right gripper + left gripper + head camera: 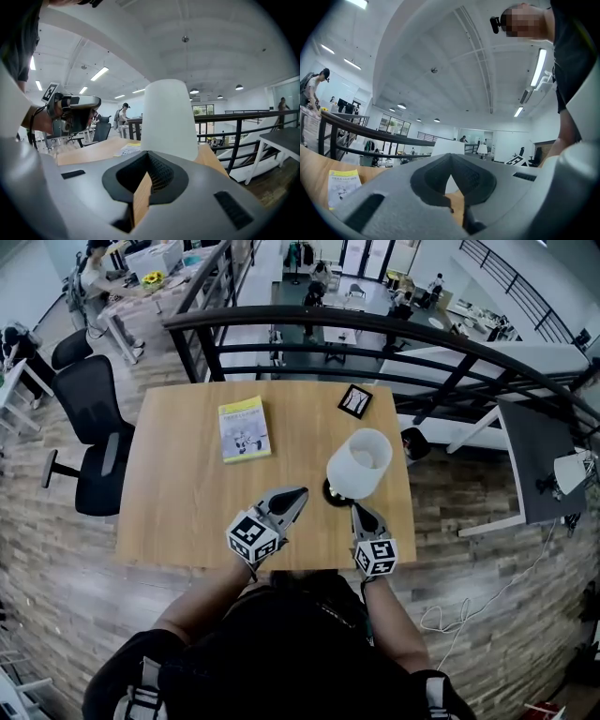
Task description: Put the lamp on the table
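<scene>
Lamp (358, 463) stands upright on the surface (178, 507), right of centre, so it looks placed. Your right gripper (357, 510) is clenched on nothing just behind the base; left gripper (300, 493) seems clenched too, empty. Back both off straight w/o clipping the shade.

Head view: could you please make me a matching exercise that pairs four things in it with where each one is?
Things:
1. lamp
2. booklet
3. framed card
4. office chair

Places:
A. on the floor, left of the table
B. near the table's far edge, right of its middle
C. standing on the table just ahead of the right gripper
D. lying flat on the table, left of its middle

Pairs: 1-C, 2-D, 3-B, 4-A
</scene>
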Action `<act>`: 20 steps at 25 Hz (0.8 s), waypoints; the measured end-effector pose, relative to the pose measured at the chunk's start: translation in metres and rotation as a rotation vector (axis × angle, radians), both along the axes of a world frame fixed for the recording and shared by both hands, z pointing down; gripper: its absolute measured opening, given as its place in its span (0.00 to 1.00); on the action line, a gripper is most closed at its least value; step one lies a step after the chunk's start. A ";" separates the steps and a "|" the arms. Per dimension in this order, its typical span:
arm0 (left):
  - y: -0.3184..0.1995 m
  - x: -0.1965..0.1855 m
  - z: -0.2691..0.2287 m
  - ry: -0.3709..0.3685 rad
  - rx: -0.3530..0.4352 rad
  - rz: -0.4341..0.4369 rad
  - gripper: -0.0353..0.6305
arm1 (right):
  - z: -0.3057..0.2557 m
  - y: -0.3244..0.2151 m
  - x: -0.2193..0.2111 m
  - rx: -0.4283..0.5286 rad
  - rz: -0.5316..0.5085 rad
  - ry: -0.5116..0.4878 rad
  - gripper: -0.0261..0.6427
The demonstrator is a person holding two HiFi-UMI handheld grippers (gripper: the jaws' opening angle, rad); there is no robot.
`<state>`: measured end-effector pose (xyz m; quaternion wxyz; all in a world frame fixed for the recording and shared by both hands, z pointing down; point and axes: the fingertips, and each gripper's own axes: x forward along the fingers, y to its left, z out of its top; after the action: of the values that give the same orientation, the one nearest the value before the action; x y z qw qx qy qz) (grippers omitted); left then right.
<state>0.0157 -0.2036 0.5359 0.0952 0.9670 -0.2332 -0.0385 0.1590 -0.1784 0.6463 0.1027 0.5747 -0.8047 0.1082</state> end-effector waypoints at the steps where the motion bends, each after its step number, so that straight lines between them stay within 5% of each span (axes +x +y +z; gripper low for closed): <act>1: 0.001 0.002 -0.002 0.003 0.005 -0.004 0.06 | -0.005 0.000 0.000 0.009 -0.008 0.001 0.06; 20: 0.092 0.085 -0.021 0.030 0.002 -0.147 0.06 | -0.080 0.063 0.030 0.071 -0.220 -0.031 0.06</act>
<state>0.1010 -0.1112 0.5154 0.0945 0.9467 -0.3022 -0.0601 0.1887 -0.1150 0.5660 0.0812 0.4844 -0.8677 0.0764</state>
